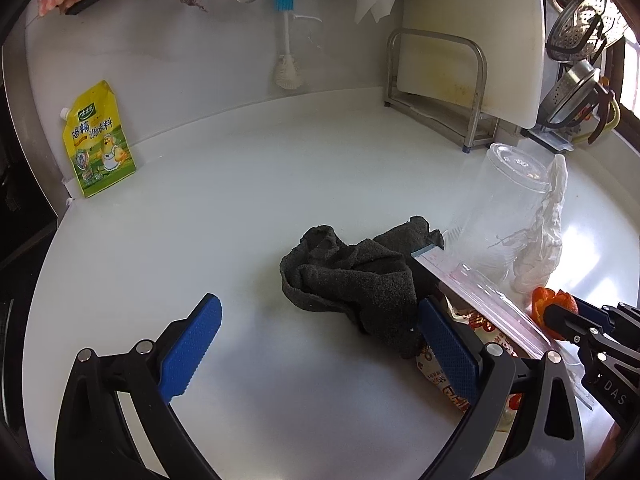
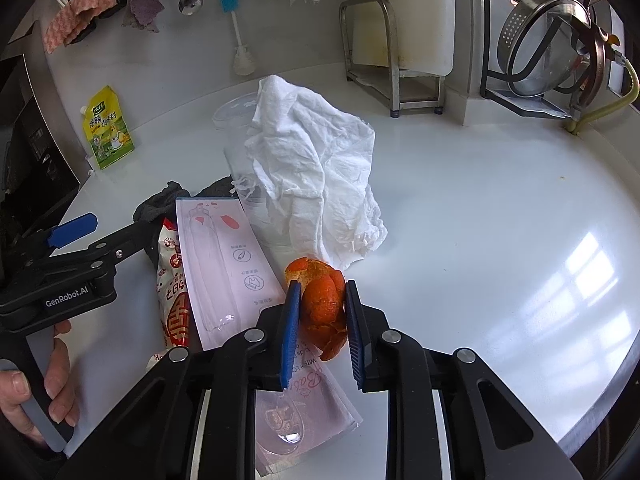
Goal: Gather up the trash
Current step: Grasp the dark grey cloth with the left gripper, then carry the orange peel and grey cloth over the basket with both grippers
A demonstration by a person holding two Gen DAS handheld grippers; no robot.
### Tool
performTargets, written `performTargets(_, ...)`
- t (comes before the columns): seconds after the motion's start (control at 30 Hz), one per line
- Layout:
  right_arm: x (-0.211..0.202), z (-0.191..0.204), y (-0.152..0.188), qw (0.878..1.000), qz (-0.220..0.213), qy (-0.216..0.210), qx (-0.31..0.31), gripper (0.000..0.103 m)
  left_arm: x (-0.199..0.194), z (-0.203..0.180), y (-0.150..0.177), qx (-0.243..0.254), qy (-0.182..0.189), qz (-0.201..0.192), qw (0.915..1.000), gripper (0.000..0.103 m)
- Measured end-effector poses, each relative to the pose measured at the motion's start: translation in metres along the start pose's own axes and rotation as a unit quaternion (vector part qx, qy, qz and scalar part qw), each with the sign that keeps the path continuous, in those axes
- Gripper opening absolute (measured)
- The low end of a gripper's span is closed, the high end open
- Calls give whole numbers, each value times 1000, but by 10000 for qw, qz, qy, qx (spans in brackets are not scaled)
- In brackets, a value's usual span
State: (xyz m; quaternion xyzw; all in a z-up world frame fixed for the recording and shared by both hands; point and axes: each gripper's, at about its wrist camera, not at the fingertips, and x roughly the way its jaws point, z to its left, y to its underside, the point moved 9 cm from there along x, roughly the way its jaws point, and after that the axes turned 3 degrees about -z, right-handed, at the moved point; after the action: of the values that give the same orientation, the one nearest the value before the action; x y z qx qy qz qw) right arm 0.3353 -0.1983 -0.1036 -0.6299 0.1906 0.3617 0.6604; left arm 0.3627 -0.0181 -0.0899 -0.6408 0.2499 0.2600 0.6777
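My right gripper is shut on an orange peel, just above a clear pink plastic packet lying on the white counter. A crumpled white tissue leans on an upturned clear plastic cup behind it. A red snack wrapper lies left of the packet. My left gripper is open and empty, its fingers either side of a dark grey cloth. The peel shows at the right in the left wrist view.
A yellow seasoning pouch leans on the back wall at left. A metal rack with a white cutting board stands at the back right. Colanders hang at far right. A brush and a spoon hang on the wall.
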Motion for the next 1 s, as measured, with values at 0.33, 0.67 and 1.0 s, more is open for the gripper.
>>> performTargets(0.33,-1,0,0,10000,-9,-39,23,21,27,1,0,-92,-32,349,9993,97)
performTargets(0.67,-3,0,-1,10000,-47,-68,43,21,25,-2,-1,-241,331,281,9988,22)
performTargets(1.0,-16,-15,6,9996,-162,77,220,21,-12,9,0,-141,219,-245,9994,19)
